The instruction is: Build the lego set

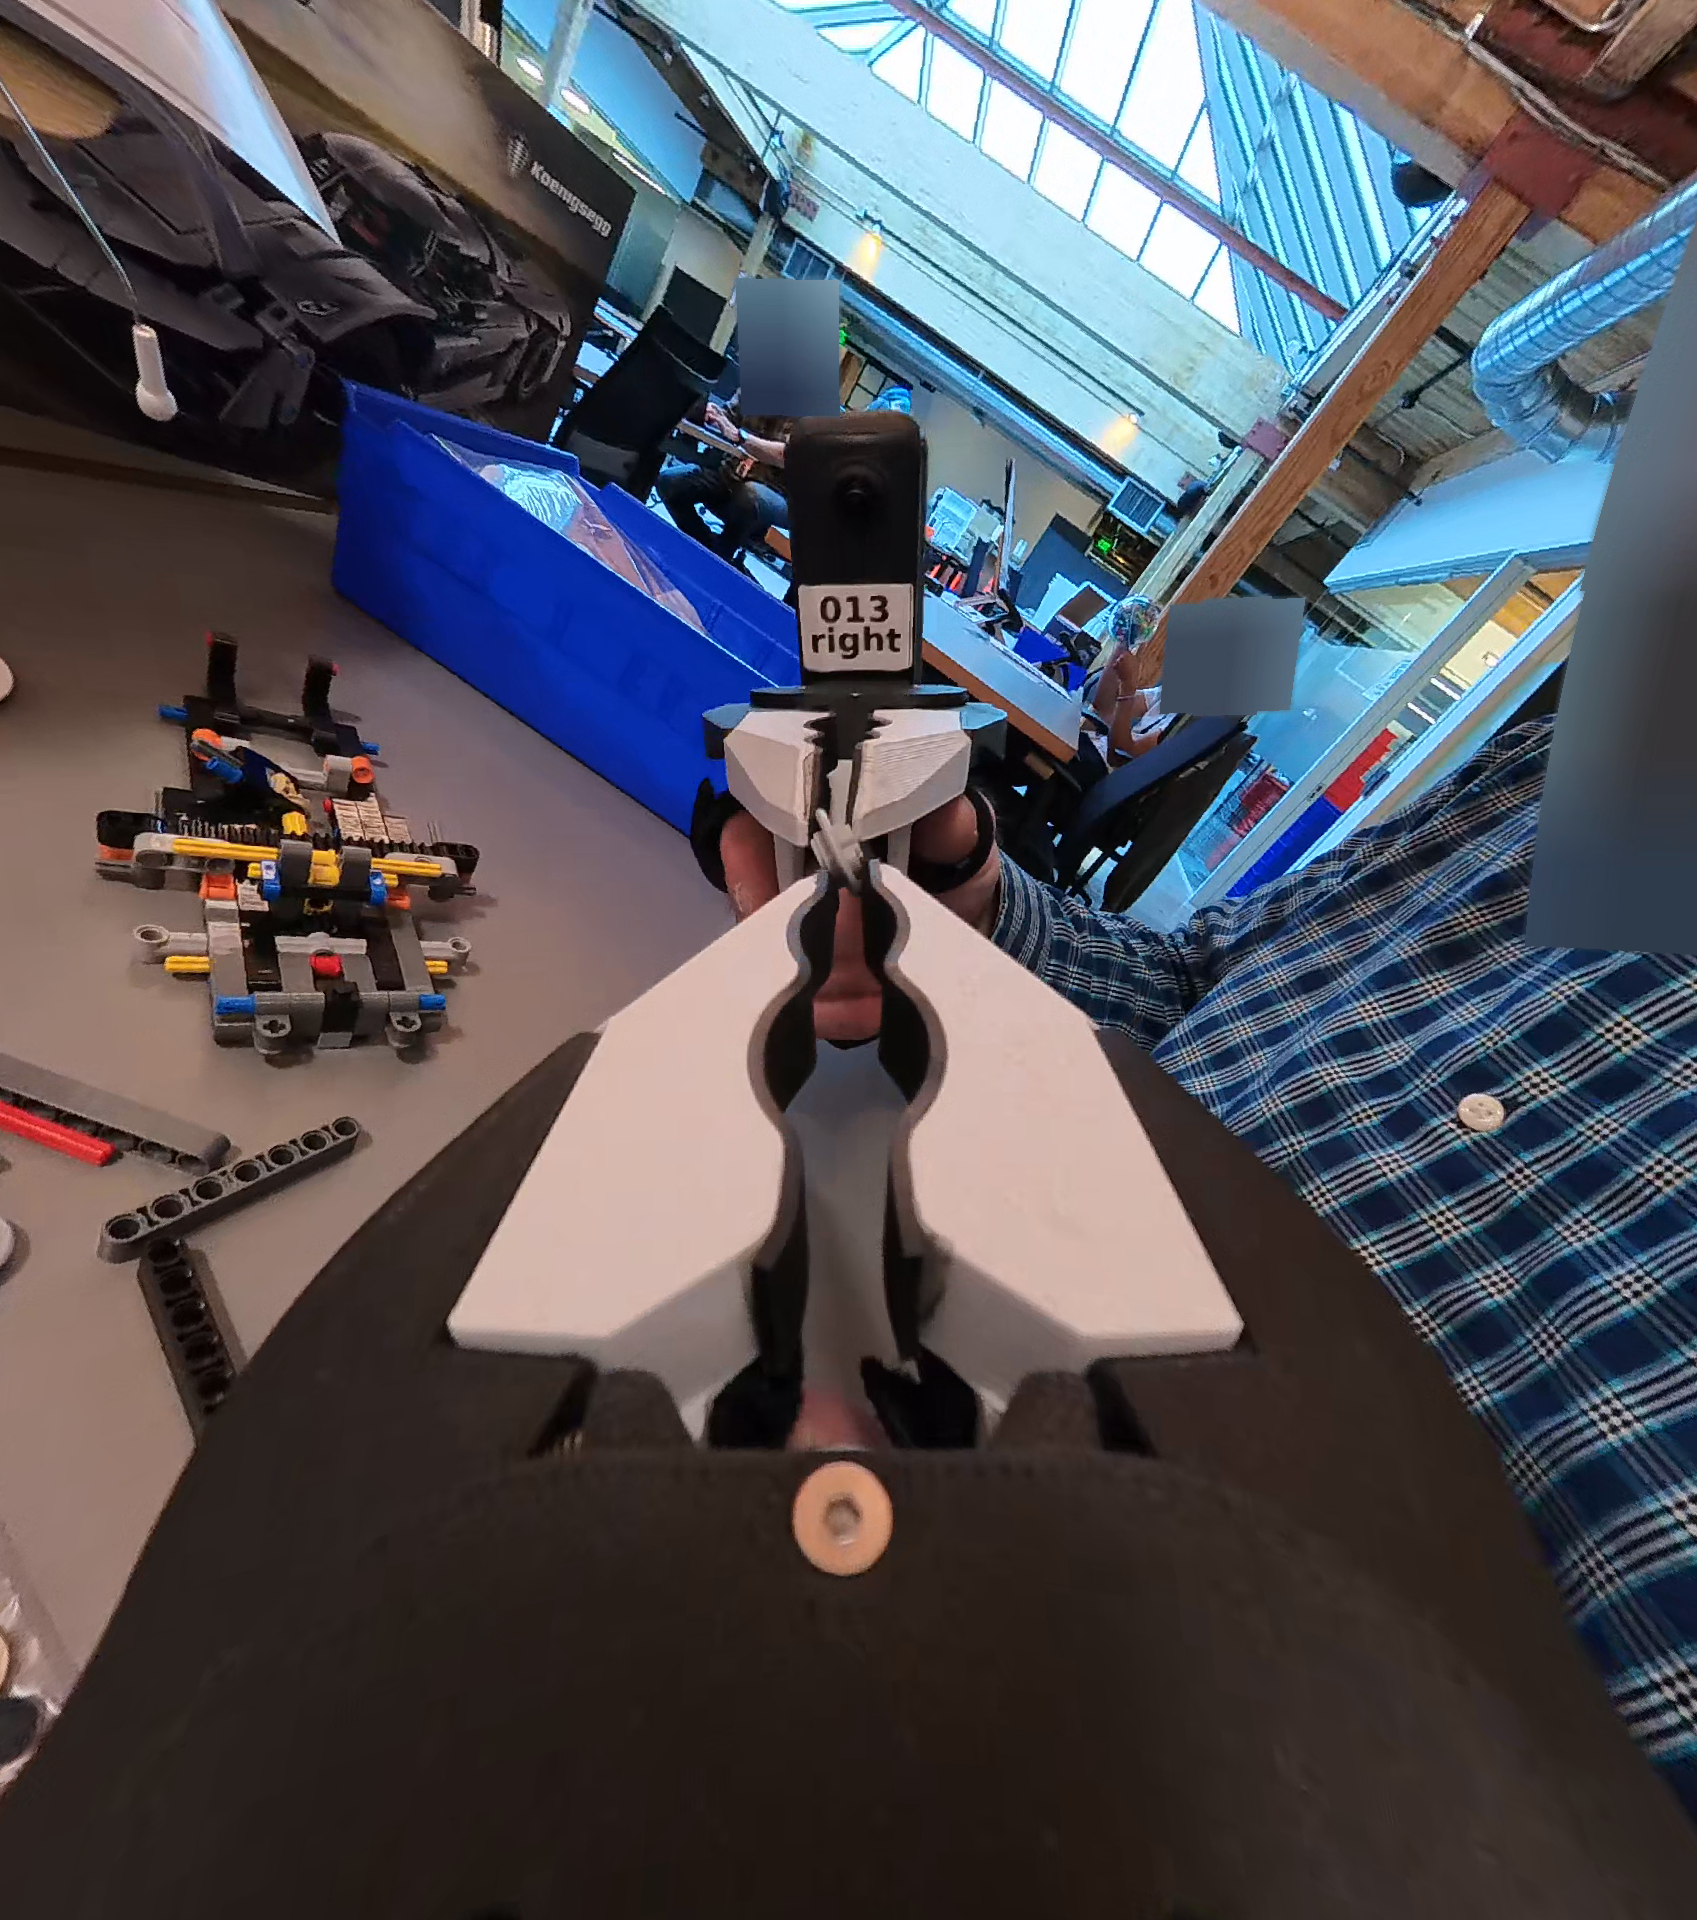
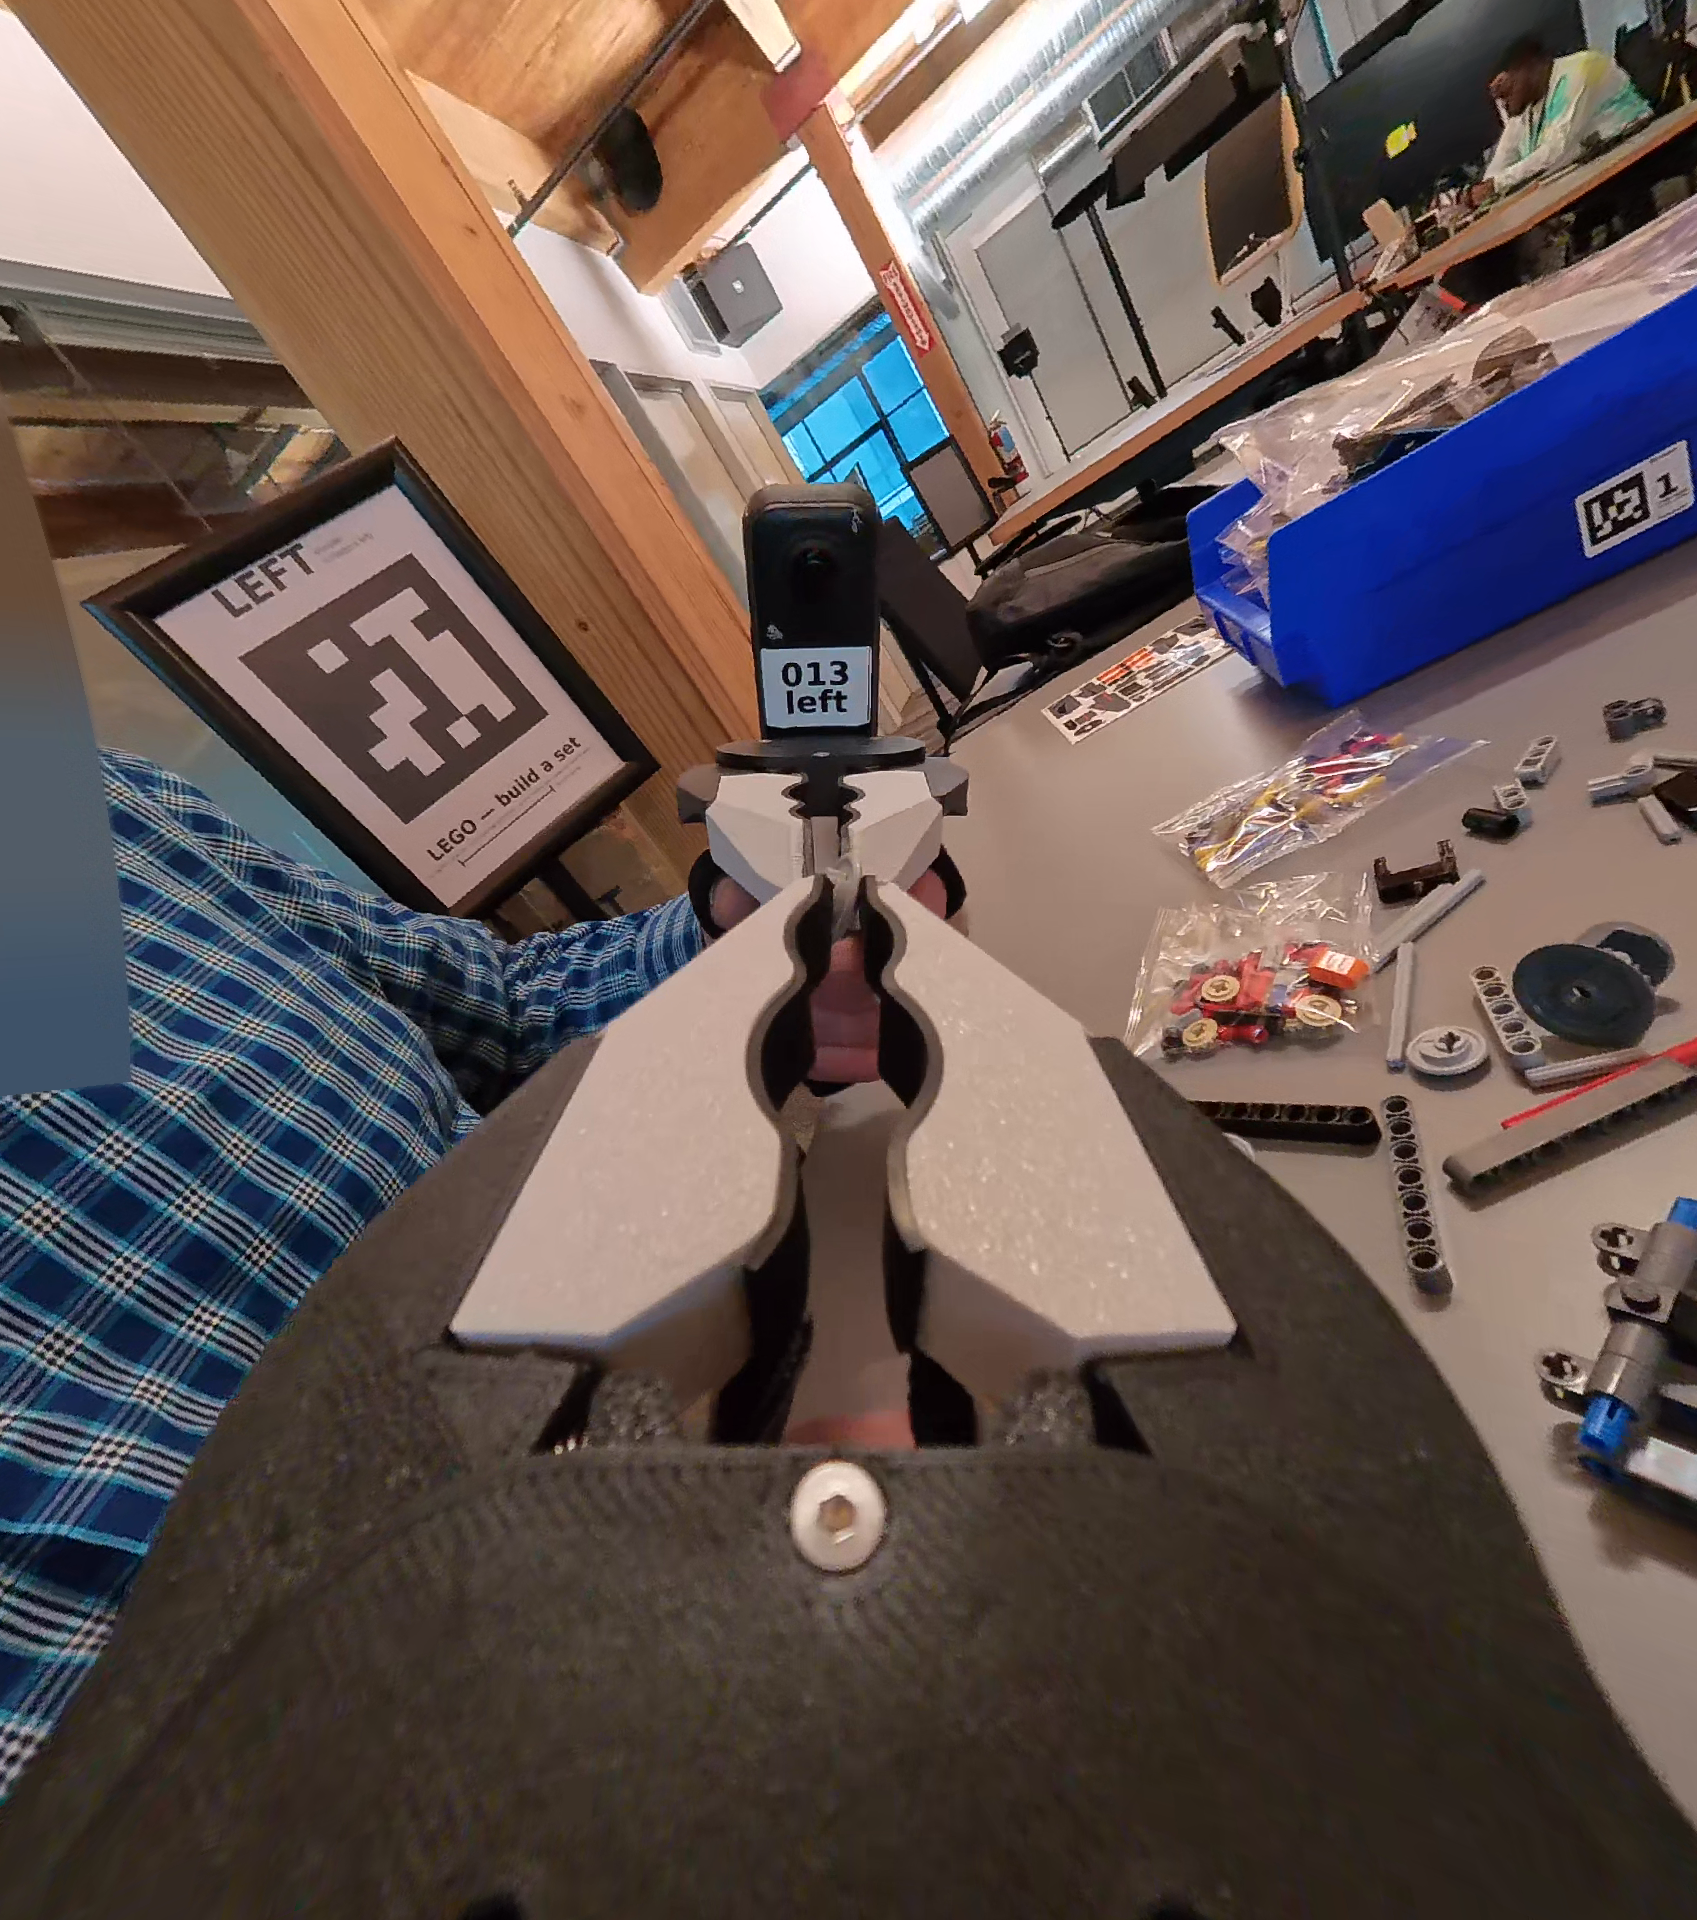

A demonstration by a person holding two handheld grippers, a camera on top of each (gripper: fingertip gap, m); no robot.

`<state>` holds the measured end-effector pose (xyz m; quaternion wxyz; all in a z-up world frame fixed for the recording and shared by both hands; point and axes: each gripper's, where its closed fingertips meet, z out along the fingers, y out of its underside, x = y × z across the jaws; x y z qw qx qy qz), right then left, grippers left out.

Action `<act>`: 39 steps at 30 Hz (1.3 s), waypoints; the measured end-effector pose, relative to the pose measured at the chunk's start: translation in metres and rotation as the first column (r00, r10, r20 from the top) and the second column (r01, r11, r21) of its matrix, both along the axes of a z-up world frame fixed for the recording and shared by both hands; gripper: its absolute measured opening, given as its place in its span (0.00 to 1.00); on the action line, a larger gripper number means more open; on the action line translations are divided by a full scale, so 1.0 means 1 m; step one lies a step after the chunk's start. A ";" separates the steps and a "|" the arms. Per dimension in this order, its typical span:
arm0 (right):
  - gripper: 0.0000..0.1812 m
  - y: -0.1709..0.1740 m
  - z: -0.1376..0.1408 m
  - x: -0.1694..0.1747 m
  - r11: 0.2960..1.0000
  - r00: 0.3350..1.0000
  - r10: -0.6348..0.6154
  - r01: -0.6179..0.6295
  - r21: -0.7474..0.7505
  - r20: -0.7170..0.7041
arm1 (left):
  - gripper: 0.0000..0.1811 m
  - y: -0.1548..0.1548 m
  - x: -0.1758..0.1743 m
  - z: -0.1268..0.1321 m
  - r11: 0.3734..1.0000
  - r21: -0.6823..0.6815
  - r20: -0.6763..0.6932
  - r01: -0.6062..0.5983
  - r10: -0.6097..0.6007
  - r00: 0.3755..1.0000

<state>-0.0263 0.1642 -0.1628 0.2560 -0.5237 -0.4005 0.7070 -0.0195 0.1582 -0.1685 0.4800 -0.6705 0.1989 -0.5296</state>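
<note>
My left gripper (image 1: pixel 849 888) and right gripper (image 2: pixel 846 894) point at each other tip to tip, held above the grey table (image 1: pixel 563 883). Both are shut on a small light grey Lego part (image 1: pixel 839 847) that spans the two pairs of tips; it also shows in the right wrist view (image 2: pixel 842 883). The right gripper (image 1: pixel 842 805) faces me in the left wrist view, the left gripper (image 2: pixel 831 836) in the right wrist view. The partly built chassis (image 1: pixel 293 873) lies on the table to the side, apart from both grippers; its edge shows in the right wrist view (image 2: pixel 1696 1340).
A blue bin (image 2: pixel 1509 561) with plastic bags stands at the back. Loose black and grey beams (image 1: pixel 231 1184), a red axle (image 2: pixel 1633 1081), wheels (image 2: pixel 1582 997) and bags of small parts (image 2: pixel 1249 982) lie about. A sticker sheet (image 2: pixel 1135 675) and a framed sign (image 2: pixel 376 675) are behind. Less than 4 cm separates the two grippers' tips.
</note>
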 end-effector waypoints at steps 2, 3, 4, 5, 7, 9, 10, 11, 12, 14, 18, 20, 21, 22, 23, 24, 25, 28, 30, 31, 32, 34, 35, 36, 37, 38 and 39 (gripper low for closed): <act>0.01 0.000 0.000 0.000 1.000 1.000 -0.002 0.002 -0.004 0.000 | 0.01 0.001 0.000 0.000 1.000 0.000 0.002 -0.001 0.001 1.000; 0.01 0.001 0.000 0.000 1.000 1.000 -0.003 0.003 -0.006 -0.002 | 0.01 0.001 0.000 0.000 1.000 0.000 0.007 -0.001 0.001 1.000; 0.01 0.001 0.000 0.000 1.000 1.000 -0.003 0.003 -0.010 -0.004 | 0.01 0.001 0.000 0.000 1.000 0.000 0.012 -0.002 0.002 1.000; 0.01 0.001 0.000 0.001 1.000 1.000 -0.005 0.005 -0.013 -0.006 | 0.01 0.002 0.000 0.000 1.000 0.001 0.016 -0.004 0.004 1.000; 0.01 0.002 0.001 0.001 1.000 1.000 -0.012 0.012 -0.016 -0.014 | 0.01 0.002 0.000 0.002 1.000 0.005 0.028 -0.008 0.008 1.000; 0.01 0.003 0.002 0.001 1.000 1.000 -0.021 0.020 -0.018 -0.018 | 0.01 0.003 -0.001 0.003 1.000 0.006 0.036 -0.014 0.014 0.999; 0.01 0.003 0.002 0.001 1.000 1.000 -0.024 0.024 -0.019 -0.019 | 0.01 0.004 -0.001 0.003 1.000 0.007 0.040 -0.016 0.016 0.999; 0.01 0.004 0.002 0.001 0.999 0.999 -0.027 0.027 -0.021 -0.022 | 0.01 0.004 -0.001 0.003 1.000 0.006 0.045 -0.017 0.017 0.999; 0.01 0.004 0.002 0.001 0.999 0.999 -0.031 0.030 -0.022 -0.025 | 0.01 0.004 -0.001 0.003 1.000 0.005 0.050 -0.019 0.018 0.999; 0.01 0.004 0.003 0.001 0.999 0.999 -0.039 0.038 -0.024 -0.034 | 0.01 0.005 -0.001 0.004 1.000 0.008 0.061 -0.023 0.022 0.998; 0.01 0.006 0.004 0.000 0.998 0.998 -0.052 0.051 -0.031 -0.039 | 0.01 0.006 -0.002 0.005 0.999 0.008 0.070 -0.034 0.033 0.997; 0.01 0.006 0.004 0.000 0.998 0.998 -0.055 0.054 -0.037 -0.044 | 0.01 0.006 -0.002 0.005 0.999 0.010 0.074 -0.036 0.035 0.997; 0.01 0.007 0.004 0.000 0.998 0.997 -0.057 0.055 -0.041 -0.044 | 0.01 0.007 -0.003 0.005 0.999 0.011 0.075 -0.038 0.037 0.996; 0.01 0.007 0.004 0.000 0.997 0.997 -0.059 0.057 -0.043 -0.044 | 0.01 0.007 -0.003 0.005 0.999 0.012 0.074 -0.041 0.040 0.996; 0.00 0.007 0.004 0.000 0.997 0.997 -0.059 0.057 -0.045 -0.044 | 0.01 0.007 -0.003 0.005 0.999 0.012 0.073 -0.043 0.042 0.996; 0.00 0.008 0.004 0.000 0.997 0.997 -0.059 0.057 -0.046 -0.044 | 0.01 0.008 -0.003 0.005 0.999 0.012 0.073 -0.044 0.043 0.996; 0.00 0.008 0.004 -0.001 0.997 0.997 -0.061 0.059 -0.048 -0.044 | 0.01 0.008 -0.003 0.005 0.999 0.013 0.073 -0.046 0.045 0.996; 0.01 0.008 0.005 -0.001 0.997 0.997 -0.061 0.059 -0.057 -0.044 | 0.01 0.008 -0.002 0.005 0.999 0.017 0.071 -0.051 0.050 0.996; 0.01 0.009 0.005 -0.001 0.996 0.997 -0.066 0.063 -0.064 -0.045 | 0.01 0.009 -0.002 0.005 0.998 0.019 0.071 -0.062 0.060 0.996; 0.01 0.010 0.005 -0.001 0.996 0.997 -0.068 0.064 -0.068 -0.046 | 0.01 0.009 -0.002 0.005 0.998 0.019 0.073 -0.066 0.064 0.995; 0.01 0.010 0.006 -0.001 0.995 0.996 -0.072 0.069 -0.072 -0.047 | 0.01 0.010 -0.002 0.006 0.997 0.019 0.080 -0.072 0.071 0.994; 0.01 0.013 0.006 -0.002 0.993 0.995 -0.087 0.083 -0.084 -0.047 | 0.01 0.011 -0.003 0.007 0.996 0.014 0.097 -0.088 0.086 0.992; 0.02 0.013 0.007 -0.002 0.992 0.995 -0.091 0.087 -0.089 -0.050 | 0.01 0.012 -0.003 0.007 0.996 0.010 0.109 -0.093 0.091 0.990; 0.04 0.014 0.006 -0.002 0.992 0.995 -0.093 0.088 -0.091 -0.048 | 0.01 0.013 -0.004 0.008 0.995 0.006 0.124 -0.102 0.101 0.987; 0.05 0.015 0.006 -0.002 0.992 0.994 -0.095 0.091 -0.092 -0.046 | 0.01 0.014 -0.005 0.008 0.994 0.000 0.139 -0.108 0.107 0.985; 0.06 0.015 0.006 -0.001 0.992 0.994 -0.095 0.091 -0.092 -0.045 | 0.01 0.014 -0.006 0.008 0.994 -0.007 0.149 -0.111 0.111 0.983; 0.05 0.015 0.006 -0.002 0.992 0.995 -0.095 0.091 -0.089 -0.043 | 0.01 0.014 -0.006 0.007 0.994 -0.012 0.156 -0.112 0.113 0.981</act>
